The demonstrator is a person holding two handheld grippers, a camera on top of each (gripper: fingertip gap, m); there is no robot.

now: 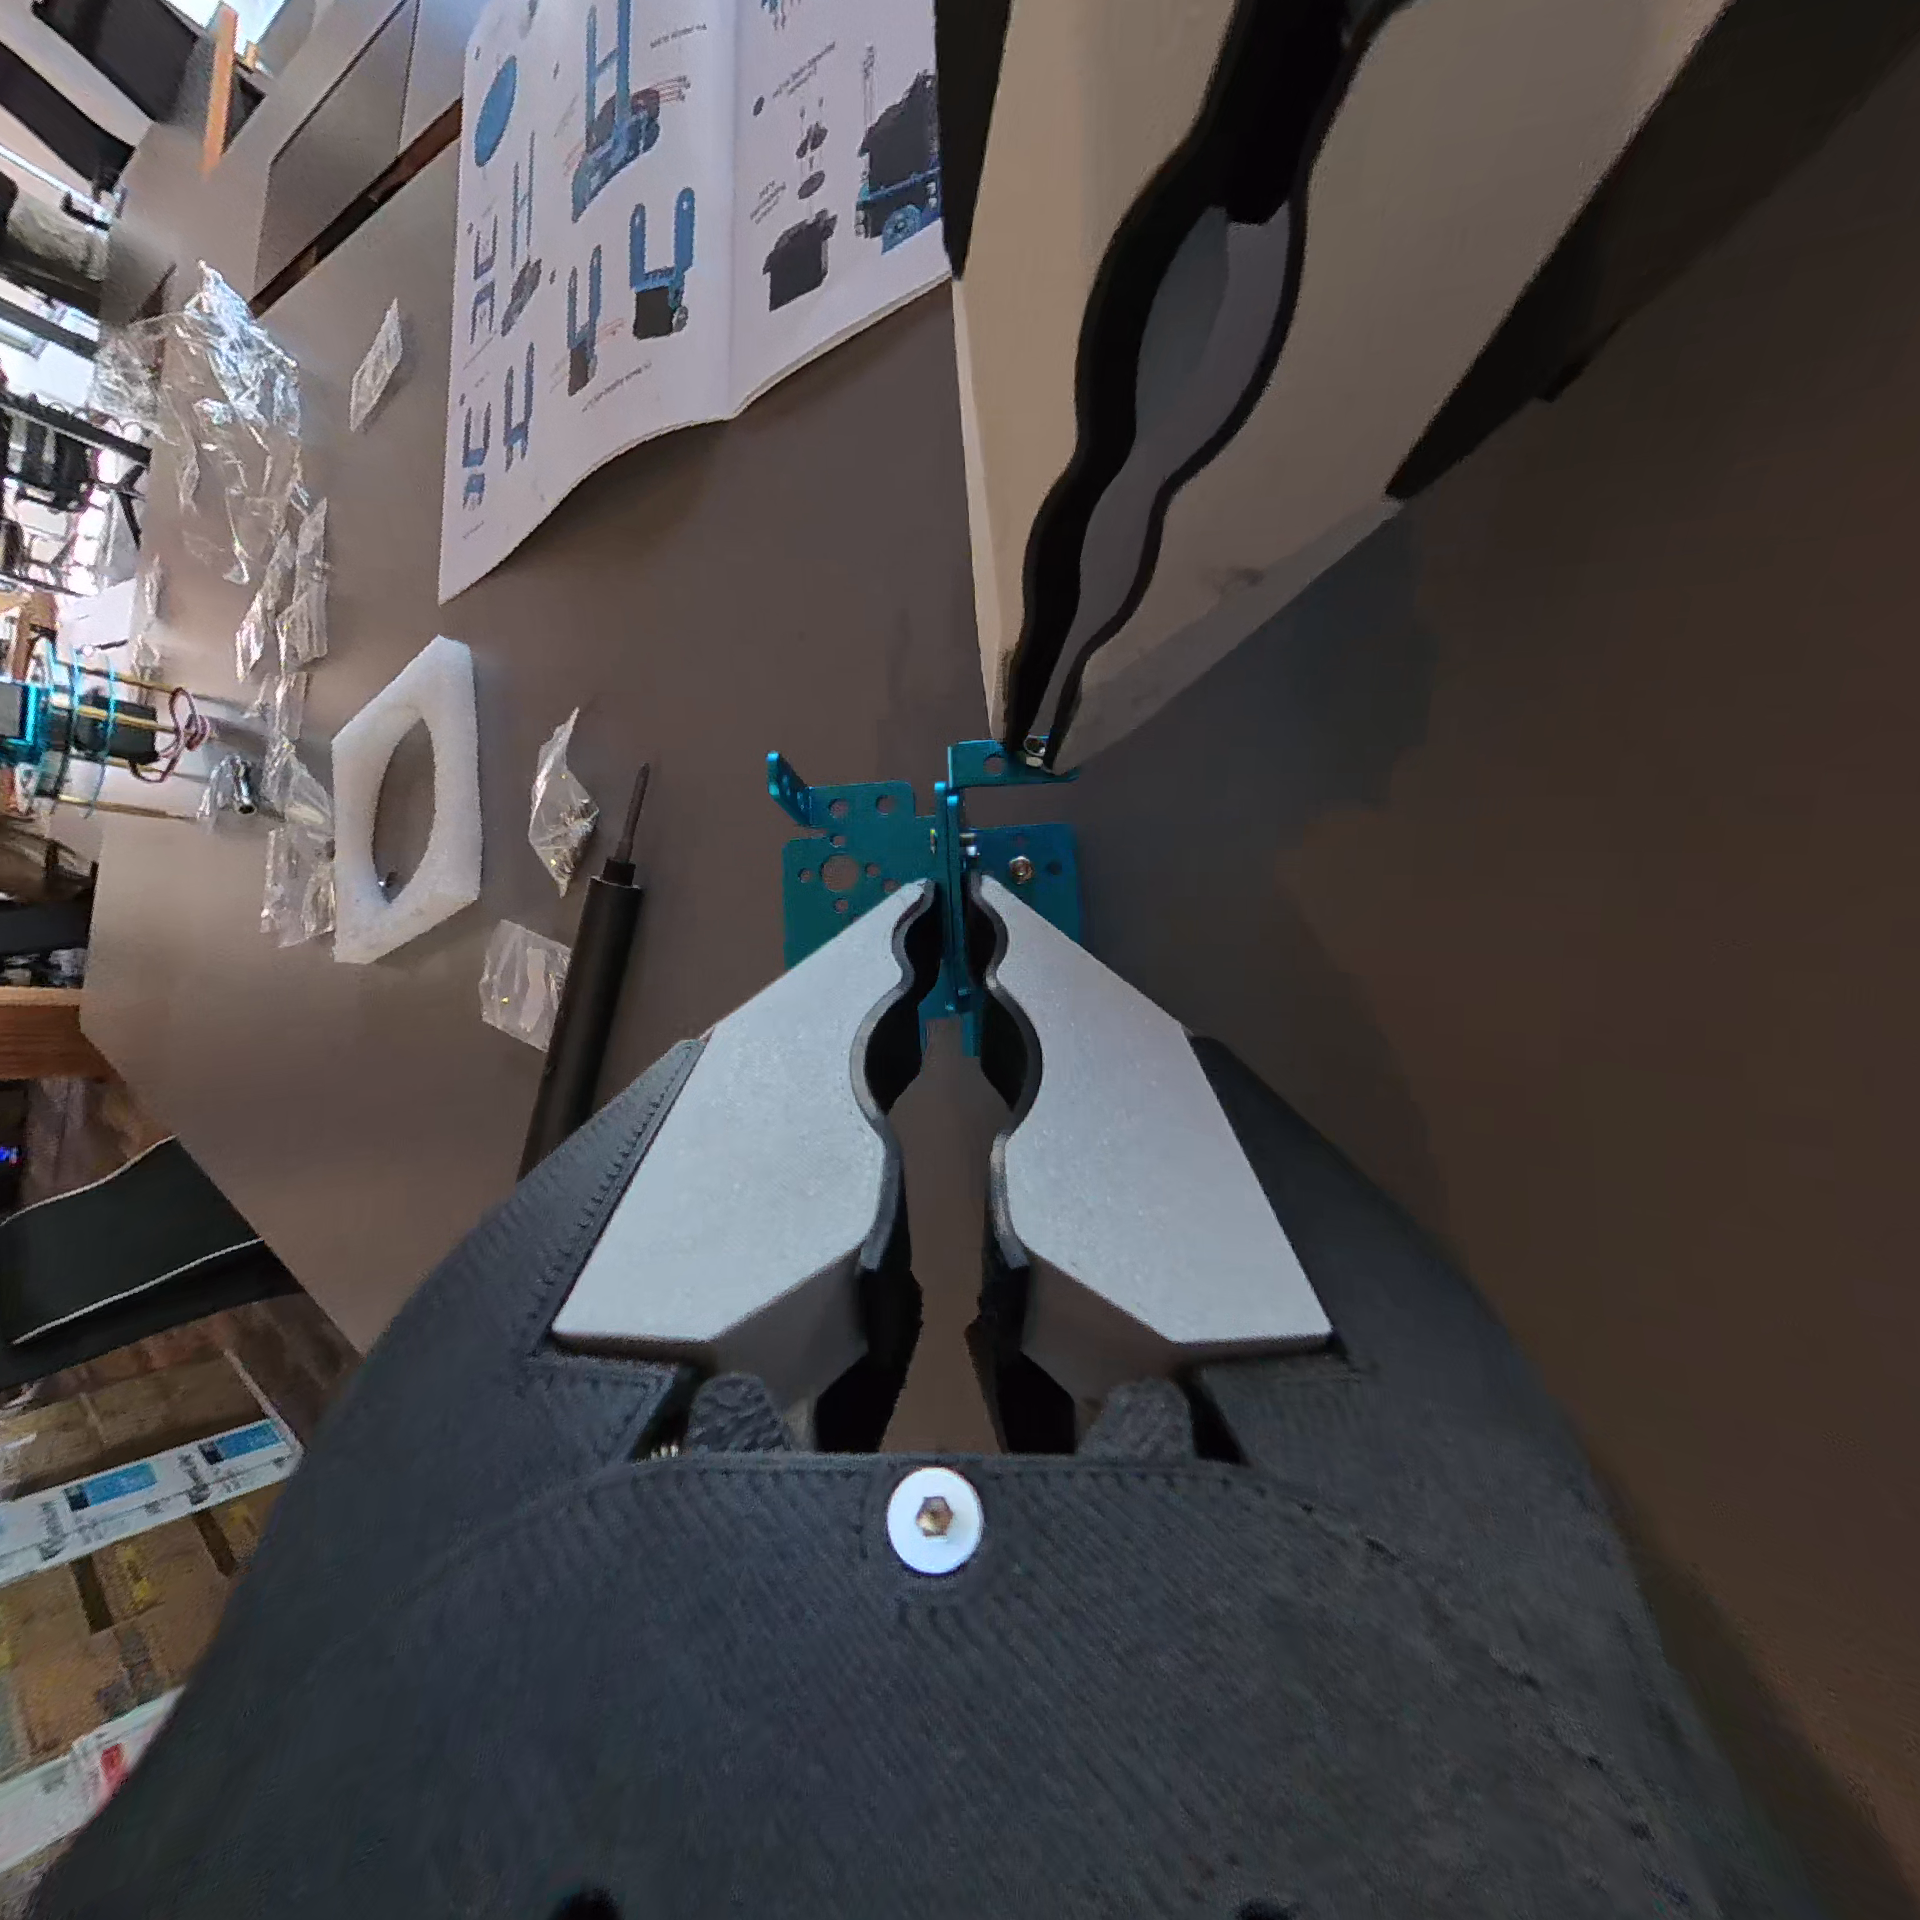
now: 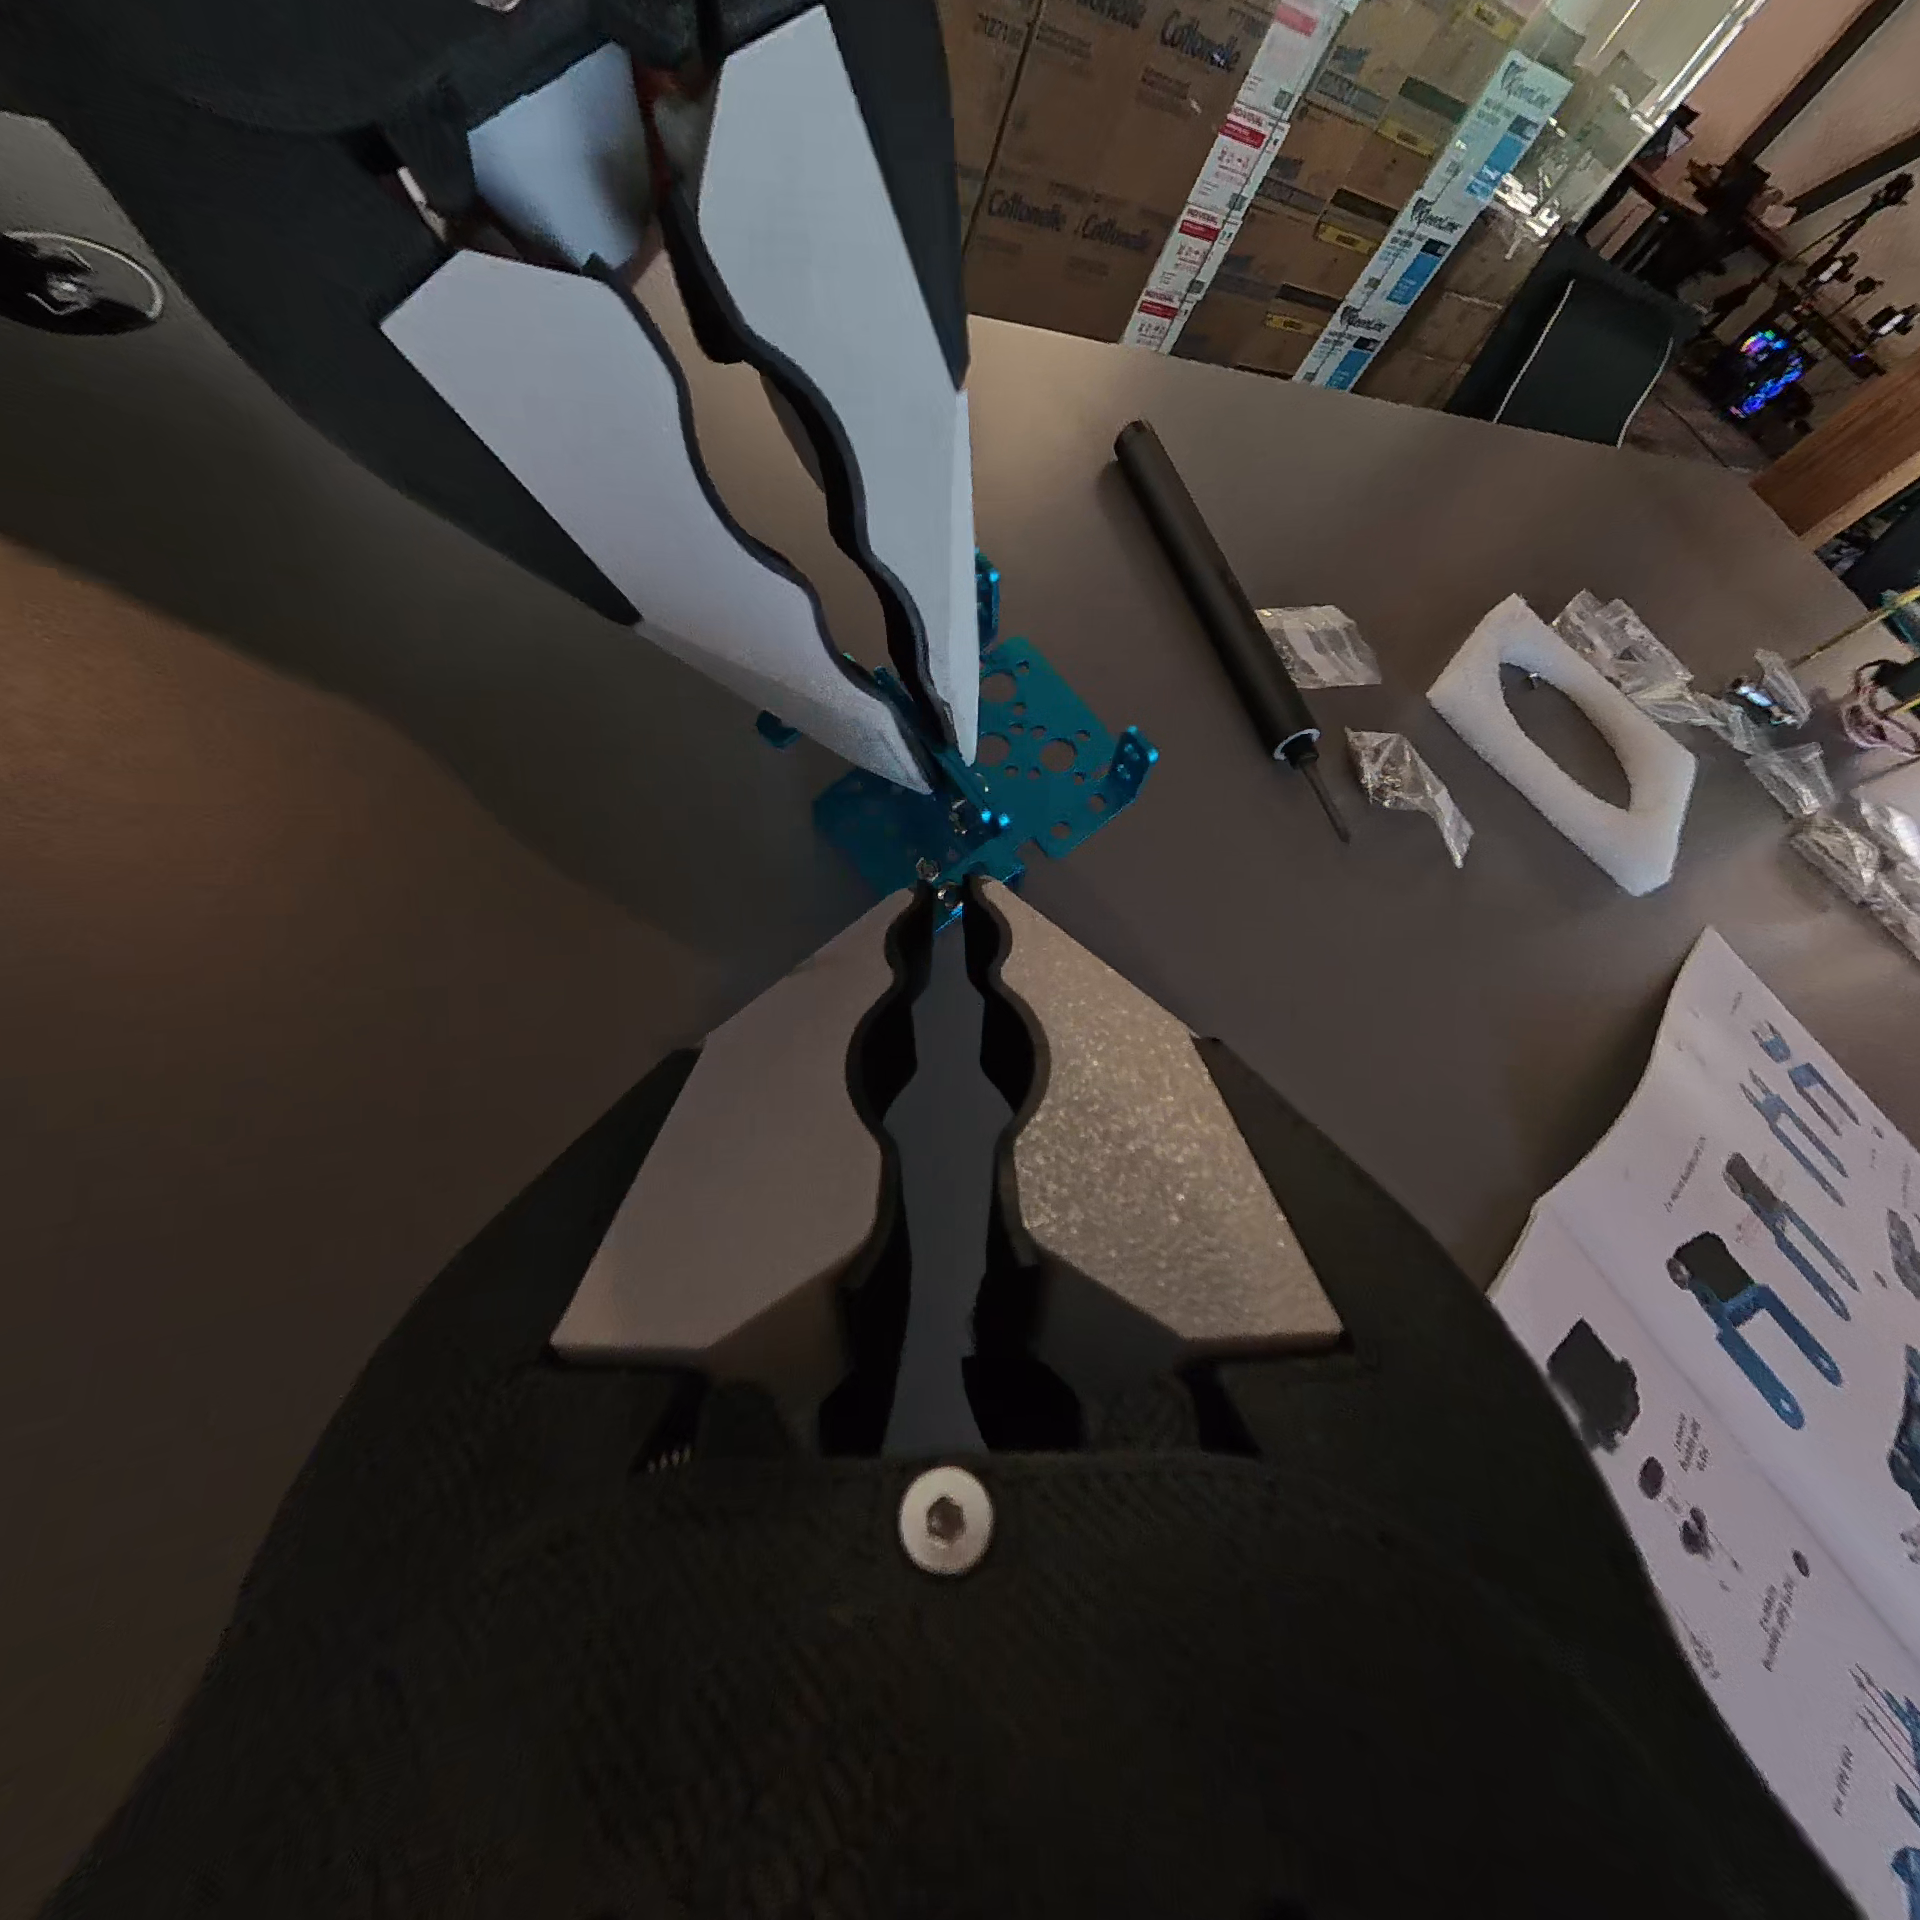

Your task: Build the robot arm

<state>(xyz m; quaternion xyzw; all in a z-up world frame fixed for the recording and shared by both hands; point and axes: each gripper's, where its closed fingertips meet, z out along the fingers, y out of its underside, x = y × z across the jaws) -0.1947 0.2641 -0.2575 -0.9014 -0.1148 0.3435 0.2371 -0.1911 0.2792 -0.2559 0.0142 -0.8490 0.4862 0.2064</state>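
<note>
1. On the grey worktop [image 1: 1558, 1039], a blue perforated metal plate [image 1: 842, 883] lies flat, with an upright blue bracket [image 1: 951, 904] standing on it, long axis running straight ahead from the left gripper [image 1: 953, 894].
2. The left gripper is clamped on that upright bracket, which sits directly between its fingertips.
3. The right gripper [image 2: 943, 891] comes at the plate from the opposite side; its jaws stand nearly together, pinching what looks like a small silver screw [image 1: 1032, 750] at the bracket's top flange. Whether the screw touches the flange, the pictures do not settle.
4. Beside the plate lies a black screwdriver [image 2: 1216, 603], tip pointing away from the cartons.
5. Beyond the screwdriver lie small clear bags [image 2: 1403, 774] holding tiny metal hardware, and a white foam frame [image 2: 1558, 727] with one small part in its hole.
6. An open instruction booklet [image 1: 623, 260] lies farther from the plate.
</note>
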